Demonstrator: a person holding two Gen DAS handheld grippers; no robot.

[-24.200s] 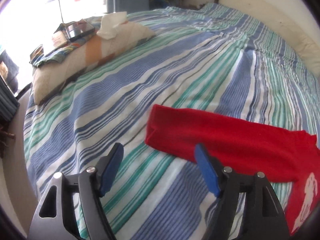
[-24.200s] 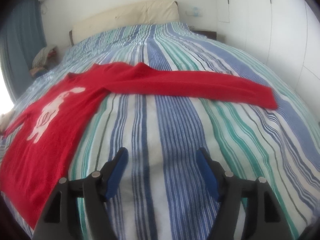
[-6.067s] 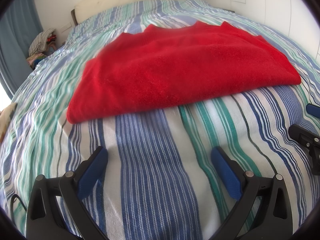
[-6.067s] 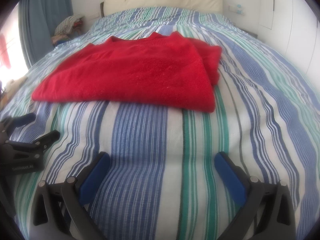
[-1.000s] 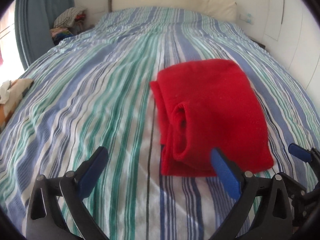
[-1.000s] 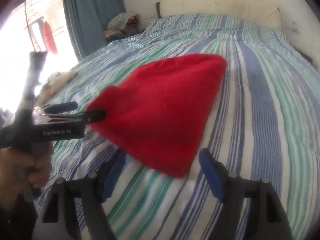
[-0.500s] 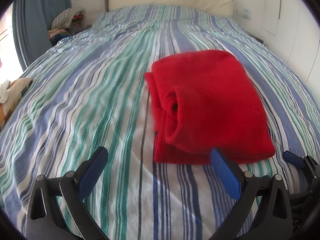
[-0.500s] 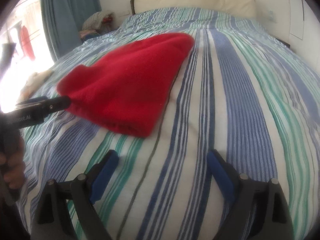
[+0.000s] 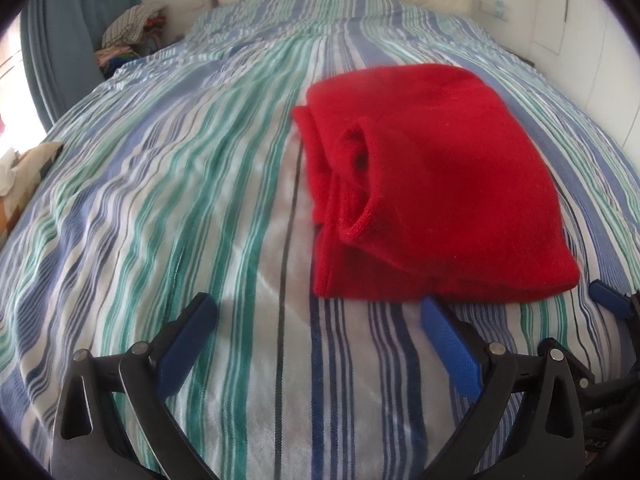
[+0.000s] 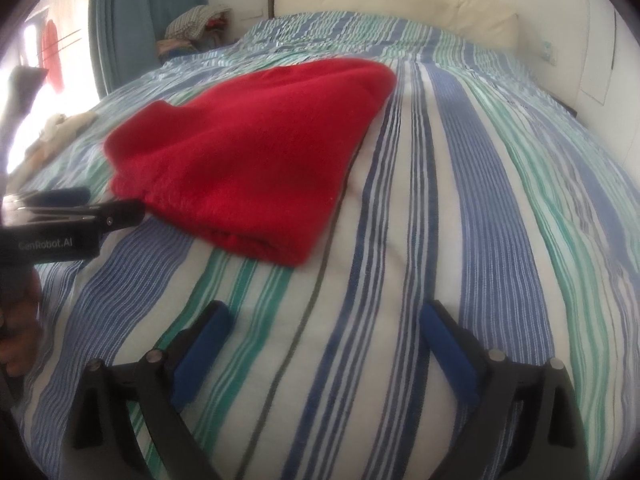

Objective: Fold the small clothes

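The red top [image 9: 432,184] lies folded into a compact, thick bundle on the striped bed [image 9: 160,200], towards the foot edge nearest both cameras and roughly mid-width, well short of the headboard [image 10: 392,4]. Its upper layer is smooth; along the left side, in the left wrist view, the stacked edges and one rolled opening gape slightly, so the fold is complete in form but not tidy. Judged from this, the folding of this garment appears essentially done; at most a squaring of that loose side is left. No other clothes awaiting folding lie on the bed itself; a heap of fabric [image 10: 196,20] sits beyond its far left corner. The left claw [image 9: 316,320] stands wide apart and empty, its right pad just before the bundle's near edge, not gripping it. The right claw [image 10: 324,320] is opening, near its widest, nothing between the pads, over bare bed beside the bundle's near right corner.
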